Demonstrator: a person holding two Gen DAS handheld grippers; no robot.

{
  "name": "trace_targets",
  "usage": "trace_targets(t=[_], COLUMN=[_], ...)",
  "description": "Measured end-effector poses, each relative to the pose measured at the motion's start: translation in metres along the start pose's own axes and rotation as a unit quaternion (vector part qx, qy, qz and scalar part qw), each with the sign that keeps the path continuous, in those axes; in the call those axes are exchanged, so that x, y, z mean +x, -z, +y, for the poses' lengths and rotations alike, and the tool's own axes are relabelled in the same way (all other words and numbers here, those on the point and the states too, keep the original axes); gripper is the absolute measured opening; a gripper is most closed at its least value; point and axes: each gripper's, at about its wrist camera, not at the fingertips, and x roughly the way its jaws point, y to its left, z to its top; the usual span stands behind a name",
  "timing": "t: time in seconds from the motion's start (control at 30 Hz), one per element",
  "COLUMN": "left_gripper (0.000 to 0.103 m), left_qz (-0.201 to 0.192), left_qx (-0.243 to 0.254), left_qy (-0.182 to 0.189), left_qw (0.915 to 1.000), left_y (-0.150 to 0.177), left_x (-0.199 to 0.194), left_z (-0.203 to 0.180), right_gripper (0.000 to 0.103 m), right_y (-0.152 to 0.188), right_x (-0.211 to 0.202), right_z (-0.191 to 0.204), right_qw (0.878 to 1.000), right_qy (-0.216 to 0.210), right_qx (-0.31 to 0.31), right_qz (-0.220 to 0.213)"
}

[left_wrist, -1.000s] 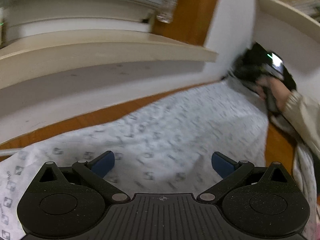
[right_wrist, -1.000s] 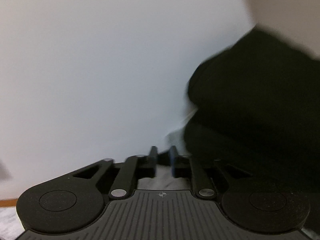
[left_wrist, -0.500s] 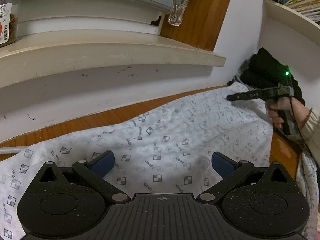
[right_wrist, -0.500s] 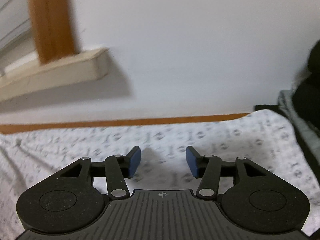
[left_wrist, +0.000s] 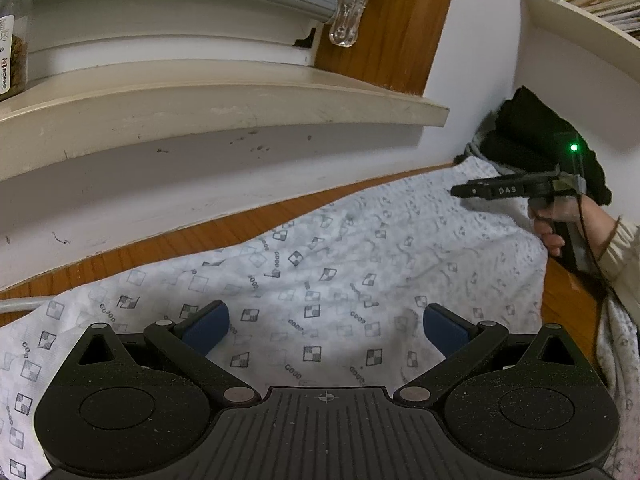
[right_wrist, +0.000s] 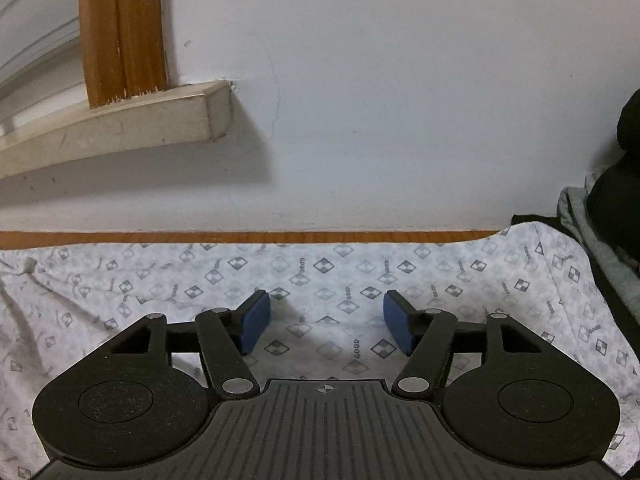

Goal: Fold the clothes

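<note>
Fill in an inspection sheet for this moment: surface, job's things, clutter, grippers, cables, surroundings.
Surface: wooden top, mostly covered.
Job's things: patterned white cloth spread flat, lightly wrinkled.
Clutter: dark clothes piled in the far corner beside the cloth.
Grippers: left gripper open over the cloth; right gripper just opened wider, nothing between the pads.
Cables: black cable hanging from the right gripper's handle.
Surroundings: sill, jar, blind clip, bookshelf, wall.
</note>
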Motion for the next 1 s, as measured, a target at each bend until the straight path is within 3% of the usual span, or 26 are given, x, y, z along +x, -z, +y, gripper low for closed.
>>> trace_targets(t=[0.37, 0.53, 0.57, 0.6, 0.67, 0.8, 1.0], left_gripper=[0.103, 0.094, 0.087, 0.073, 0.063, 0.063, 0.069], left_qz=[-0.001, -0.003, -0.003, 0.000, 0.004, 0.013, 0.007], left_qx=[-0.004, 0.030, 0.033, 0.034, 0.036, 0.034, 0.026], left_qy=[-0.012, -0.069, -0.085, -0.101, -0.133, -0.183, -0.201], left_qw=[0.9999, 0.9971, 0.9958, 0.9943, 0.9904, 0.9824, 0.9792], left_y=[0.000, -0.002, -0.002, -0.001, 0.001, 0.007, 0.007], left_x=[-0.002, -0.035, -0.045, -0.055, -0.072, -0.094, -0.093], left_z=[0.000, 0.017, 0.026, 0.036, 0.056, 0.088, 0.105], right_gripper=[0.070, 0.072, 0.072, 0.072, 0.072, 0.072, 0.072], right_y=[0.000, 0.003, 0.003, 0.002, 0.002, 0.003, 0.002], right_x=[0.001, 0.001, 0.001, 0.001, 0.001, 0.006, 0.007], right_z=[0.003, 0.003, 0.003, 0.003, 0.003, 0.006, 0.007], right_qw=[1.000, 1.000, 1.000, 1.000, 1.000, 1.000, 1.000], right_qy=[0.003, 0.006, 0.006, 0.007, 0.006, 0.006, 0.006], right_qx=[-0.003, -0.002, -0.002, -0.003, -0.002, -0.002, -0.001], right_qz=[0.002, 0.003, 0.003, 0.003, 0.003, 0.003, 0.002])
